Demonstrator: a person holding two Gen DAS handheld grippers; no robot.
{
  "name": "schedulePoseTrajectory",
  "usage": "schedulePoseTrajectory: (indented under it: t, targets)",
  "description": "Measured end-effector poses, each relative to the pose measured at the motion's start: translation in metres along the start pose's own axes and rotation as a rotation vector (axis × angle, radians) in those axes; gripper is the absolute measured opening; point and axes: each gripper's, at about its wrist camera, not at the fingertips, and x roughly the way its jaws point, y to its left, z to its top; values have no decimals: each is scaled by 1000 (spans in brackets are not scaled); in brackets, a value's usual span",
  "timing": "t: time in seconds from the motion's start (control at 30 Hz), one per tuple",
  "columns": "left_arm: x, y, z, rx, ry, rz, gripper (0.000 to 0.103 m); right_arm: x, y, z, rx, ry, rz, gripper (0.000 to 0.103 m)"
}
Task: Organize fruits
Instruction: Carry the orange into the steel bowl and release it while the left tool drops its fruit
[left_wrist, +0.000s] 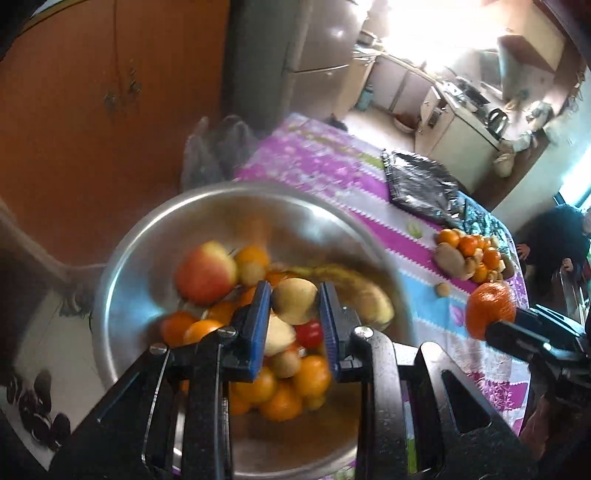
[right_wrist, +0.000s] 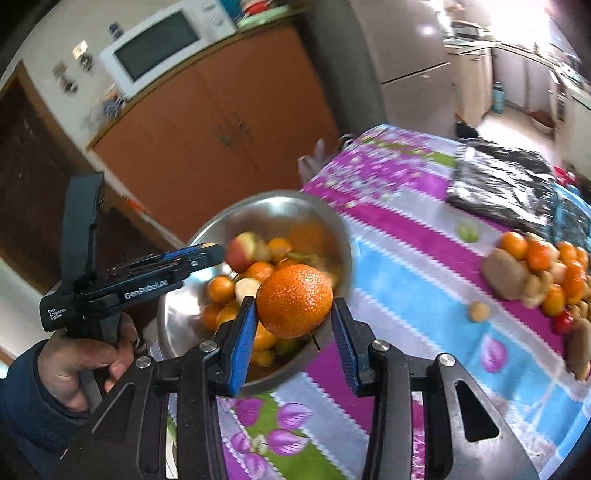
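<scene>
My right tongs (right_wrist: 294, 325) sit around an orange (right_wrist: 295, 300): left pad touches, right pad shows a gap, so the grip looks loose. The orange hangs above the steel bowl (right_wrist: 332, 225) of mixed fruit at the desk (right_wrist: 406, 258) edge. It's round, firm and pebbly; take it across its widest part, lightly. My left tongs (left_wrist: 295, 314) hang part open over the bowl, holding nothing. More fruit (right_wrist: 535, 269) is piled farther right.
</scene>
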Motion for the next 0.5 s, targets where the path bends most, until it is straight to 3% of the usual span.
schedulePoseTrajectory:
  t: [0.13,0.5]
  targets:
    - [4,11,-8,-7,30,-5,27,24,19,-3,-33,45,12,44]
    - [21,23,-10,28,86,-17,27,61,18,-11,-11,122,-19,44]
